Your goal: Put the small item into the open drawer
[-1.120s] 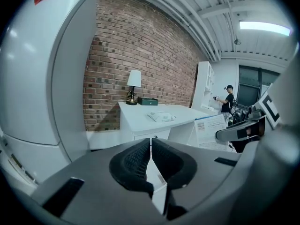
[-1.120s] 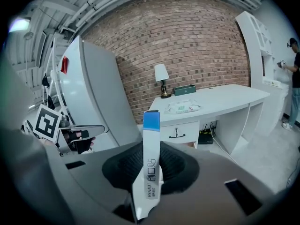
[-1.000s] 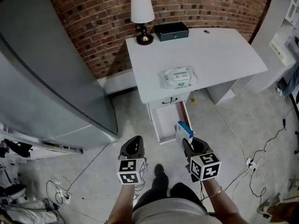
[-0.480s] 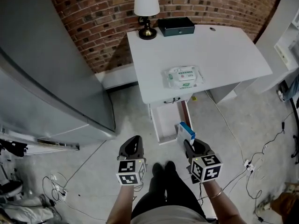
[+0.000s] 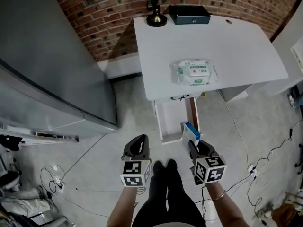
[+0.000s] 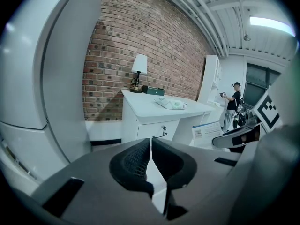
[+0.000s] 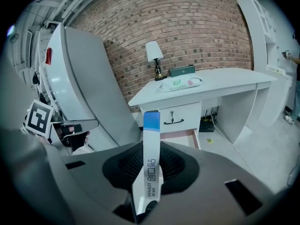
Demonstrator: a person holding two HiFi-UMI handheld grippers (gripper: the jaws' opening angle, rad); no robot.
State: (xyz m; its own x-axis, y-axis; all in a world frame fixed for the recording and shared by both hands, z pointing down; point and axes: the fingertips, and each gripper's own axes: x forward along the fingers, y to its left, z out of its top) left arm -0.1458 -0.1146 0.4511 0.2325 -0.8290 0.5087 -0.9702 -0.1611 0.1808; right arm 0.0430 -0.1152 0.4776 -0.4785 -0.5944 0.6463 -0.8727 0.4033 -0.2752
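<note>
- Red brick wall (image 5: pixel 109 13) backs a white tabletop (image 5: pixel 213 41) at the upper middle of the head view. Its white open drawer (image 5: pixel 171 119) juts out below, near frame centre.
- Right claw (image 5: pixel 196 148), lower right, is clamped on a slim white carton with a blue end (image 5: pixel 190 132), held upright beside the drawer's front corner.
- Left claw (image 5: pixel 137 149), lower left, is closed on nothing.
- Likely step: carrying the carton in. Next, reach over the drawer, lower, and let go.
- The carton's edge reads "HYNAUT". The label on the green-and-white wipes pack (image 5: pixel 195 73) is too small to read.
</note>
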